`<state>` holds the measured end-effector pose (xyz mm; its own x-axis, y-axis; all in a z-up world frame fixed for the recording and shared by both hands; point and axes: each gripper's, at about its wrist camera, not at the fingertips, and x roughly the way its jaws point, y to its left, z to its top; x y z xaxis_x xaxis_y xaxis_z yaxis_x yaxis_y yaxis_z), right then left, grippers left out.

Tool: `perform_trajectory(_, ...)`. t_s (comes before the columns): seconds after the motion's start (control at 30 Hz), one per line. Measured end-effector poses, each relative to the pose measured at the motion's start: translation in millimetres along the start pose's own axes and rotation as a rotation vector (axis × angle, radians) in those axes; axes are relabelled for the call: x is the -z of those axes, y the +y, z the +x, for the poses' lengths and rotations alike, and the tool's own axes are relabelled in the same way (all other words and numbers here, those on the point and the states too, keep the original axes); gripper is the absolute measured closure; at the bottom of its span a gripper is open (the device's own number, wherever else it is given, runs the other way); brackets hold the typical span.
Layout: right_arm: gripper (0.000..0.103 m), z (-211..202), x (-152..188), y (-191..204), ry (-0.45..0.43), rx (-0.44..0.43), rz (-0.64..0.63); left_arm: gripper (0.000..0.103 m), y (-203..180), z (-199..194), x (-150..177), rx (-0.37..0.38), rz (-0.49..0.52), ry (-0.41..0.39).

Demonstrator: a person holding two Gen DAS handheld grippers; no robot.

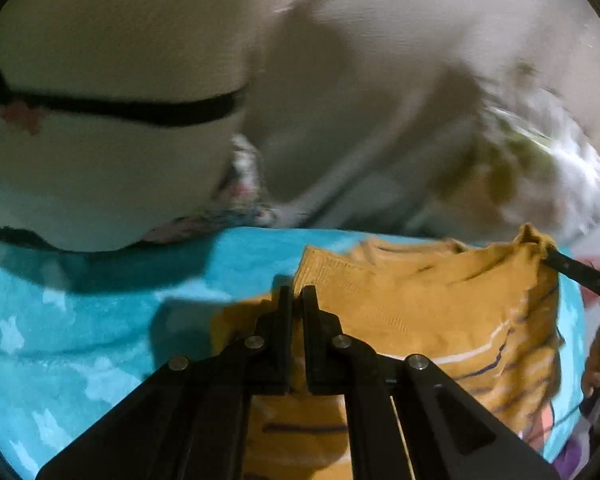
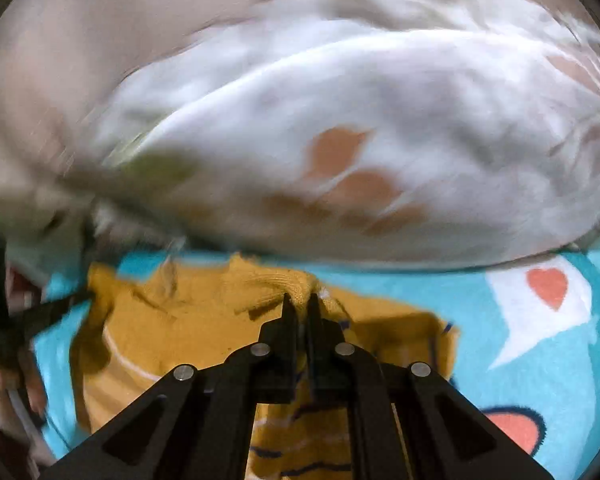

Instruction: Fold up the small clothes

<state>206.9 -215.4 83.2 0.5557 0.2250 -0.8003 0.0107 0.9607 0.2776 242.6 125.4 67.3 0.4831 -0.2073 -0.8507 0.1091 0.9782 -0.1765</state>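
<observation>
Left wrist view: my left gripper (image 1: 297, 294) has its jaws clenched on the mustard striped knit garment (image 1: 420, 312), which spreads rightward over the turquoise blanket (image 1: 100, 340). My right gripper (image 2: 300, 302) pinches the garment's bunched far edge; beyond lies a blurred white pillow (image 2: 380, 120).

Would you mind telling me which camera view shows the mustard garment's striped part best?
The left wrist view: the mustard garment shows white and dark stripes down its right side. The right wrist view shows mostly plain fabric bunched at the right gripper.

A home bed: turquoise fleece blanket (image 2: 540, 360), white pillow (image 2: 380, 120).
</observation>
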Motion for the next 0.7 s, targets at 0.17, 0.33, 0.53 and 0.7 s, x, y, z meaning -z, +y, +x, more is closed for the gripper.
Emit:
perform_trajectory(0.17, 0.087, 51.4, -0.5, -32.7, 0.106, 0.061, 0.126, 0.093, 15.4, 31.3, 4.4, -0.063, -0.124, 0.072)
perform_trajectory(0.33, 0.062, 45.5, -0.5, -60.3, 0.102, 0.0, 0.226, 0.065, 38.4, 25.3, 11.7, 0.043, -0.246, 0.085)
perform_trajectory(0.53, 0.048, -18.9, -13.3, -83.5, 0.011, -0.026, 0.244, 0.045, 38.1, -19.0, 25.8, 0.055, -0.221, 0.035)
perform_trajectory(0.7, 0.043, -51.3, 26.9, -100.4, 0.037, -0.062, 0.267, 0.035, 61.0, -54.7, 58.2, 0.062, -0.266, 0.007)
